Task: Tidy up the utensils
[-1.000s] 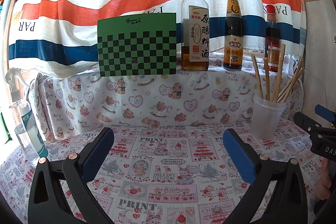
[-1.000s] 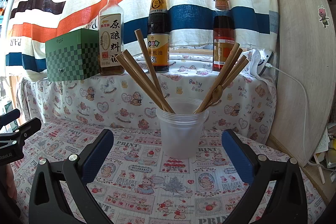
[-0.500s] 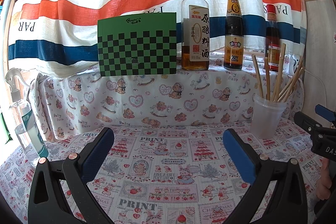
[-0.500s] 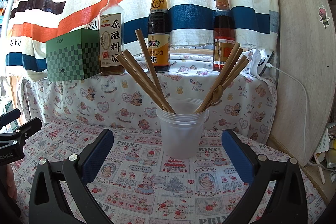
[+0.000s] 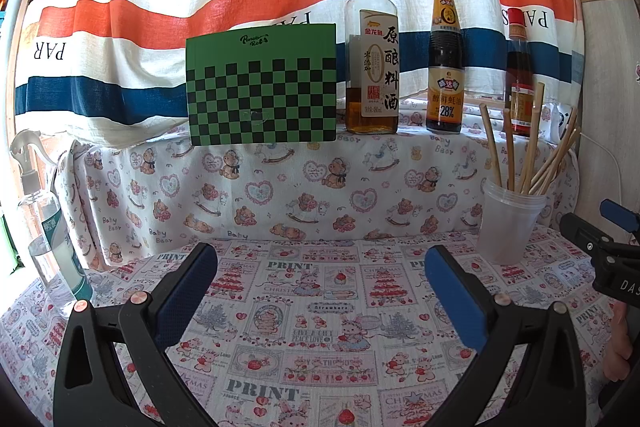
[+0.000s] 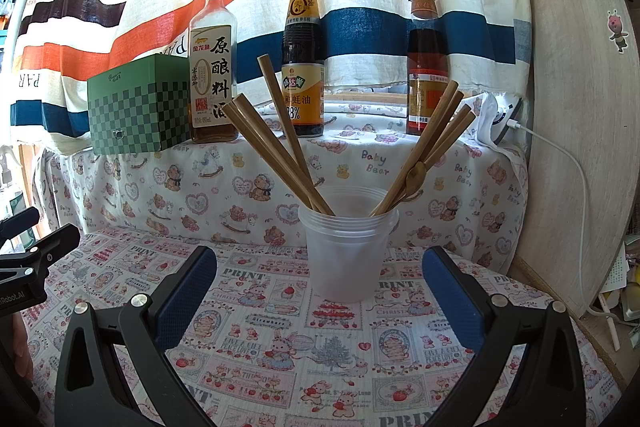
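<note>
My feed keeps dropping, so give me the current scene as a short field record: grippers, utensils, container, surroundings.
left gripper: open, empty, over the tablecloth
right gripper: open, empty, facing the cup
cup: translucent plastic, upright on the tablecloth
utensils: wooden chopsticks leaning left, more leaning right with a wooden spoon, all in the cup
ledge: green checkered box, three sauce bottles
far left: spray bottle
</note>
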A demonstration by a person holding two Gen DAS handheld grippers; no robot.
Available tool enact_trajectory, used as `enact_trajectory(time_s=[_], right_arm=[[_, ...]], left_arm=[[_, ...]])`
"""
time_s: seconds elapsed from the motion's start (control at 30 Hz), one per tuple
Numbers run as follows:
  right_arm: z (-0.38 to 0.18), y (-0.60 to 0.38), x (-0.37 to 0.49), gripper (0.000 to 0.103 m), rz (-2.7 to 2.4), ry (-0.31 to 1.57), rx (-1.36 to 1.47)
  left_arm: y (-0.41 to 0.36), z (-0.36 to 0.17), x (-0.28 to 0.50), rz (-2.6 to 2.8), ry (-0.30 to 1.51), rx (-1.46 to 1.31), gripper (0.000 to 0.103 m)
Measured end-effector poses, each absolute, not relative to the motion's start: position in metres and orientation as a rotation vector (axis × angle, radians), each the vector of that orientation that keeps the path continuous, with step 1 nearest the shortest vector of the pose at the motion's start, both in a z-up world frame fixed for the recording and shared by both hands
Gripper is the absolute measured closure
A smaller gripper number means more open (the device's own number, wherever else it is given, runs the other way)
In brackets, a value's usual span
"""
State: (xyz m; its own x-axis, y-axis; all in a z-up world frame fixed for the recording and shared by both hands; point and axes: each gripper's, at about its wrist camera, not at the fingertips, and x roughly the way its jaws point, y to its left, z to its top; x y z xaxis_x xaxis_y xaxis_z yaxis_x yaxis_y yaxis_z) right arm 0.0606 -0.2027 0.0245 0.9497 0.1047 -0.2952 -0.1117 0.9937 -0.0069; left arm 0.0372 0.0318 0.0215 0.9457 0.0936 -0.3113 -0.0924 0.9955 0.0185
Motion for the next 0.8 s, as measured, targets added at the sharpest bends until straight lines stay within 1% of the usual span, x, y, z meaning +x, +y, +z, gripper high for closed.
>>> enact_trajectory(time_s=[0.8], right_arm=[[0.0249,-0.2036,0.0616,0.0,0.109,0.301,-0.022]], left_arm=[[0.0318,0.0216,0.0374,0.094,0.318,0.004,0.0]])
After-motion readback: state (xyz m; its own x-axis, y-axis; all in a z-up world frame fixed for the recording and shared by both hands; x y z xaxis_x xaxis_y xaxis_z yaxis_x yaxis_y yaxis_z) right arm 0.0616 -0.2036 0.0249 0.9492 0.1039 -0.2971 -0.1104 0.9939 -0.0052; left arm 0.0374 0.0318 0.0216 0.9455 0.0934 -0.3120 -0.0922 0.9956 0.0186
